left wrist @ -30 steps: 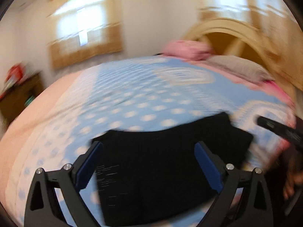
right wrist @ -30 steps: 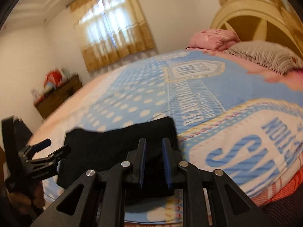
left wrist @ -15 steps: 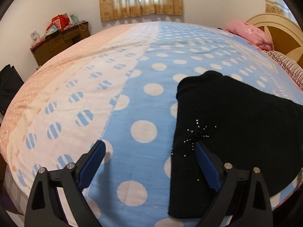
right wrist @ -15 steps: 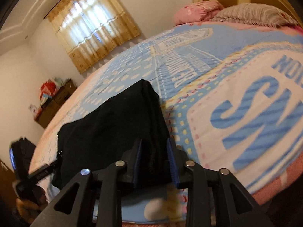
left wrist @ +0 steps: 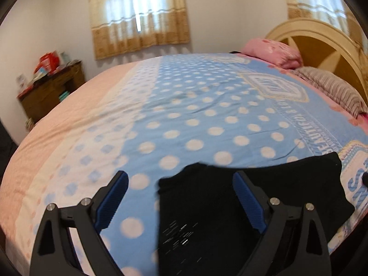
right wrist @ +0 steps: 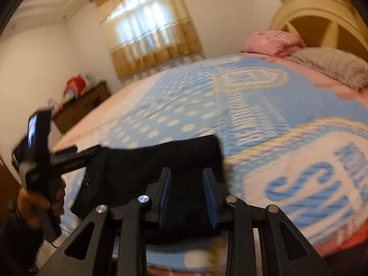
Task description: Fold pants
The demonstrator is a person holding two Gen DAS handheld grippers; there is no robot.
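The black pants lie folded into a compact rectangle near the front edge of the bed; in the right wrist view they sit just ahead of the fingers. My left gripper is wide open and empty above the pants' left edge. My right gripper is open by a moderate gap over the pants' near edge, and nothing is held between its pads. The left gripper also shows in the right wrist view, held by a hand at the pants' left end.
The bed carries a blue polka-dot and pink blanket. A pink pillow, a striped pillow and a yellow headboard stand at the far right. A brown cabinet with clutter stands at the left under a curtained window.
The right gripper's jaws have opened from nearly closed on the pants' edge. The left gripper swung left, then tilted back up and right; it stays open.
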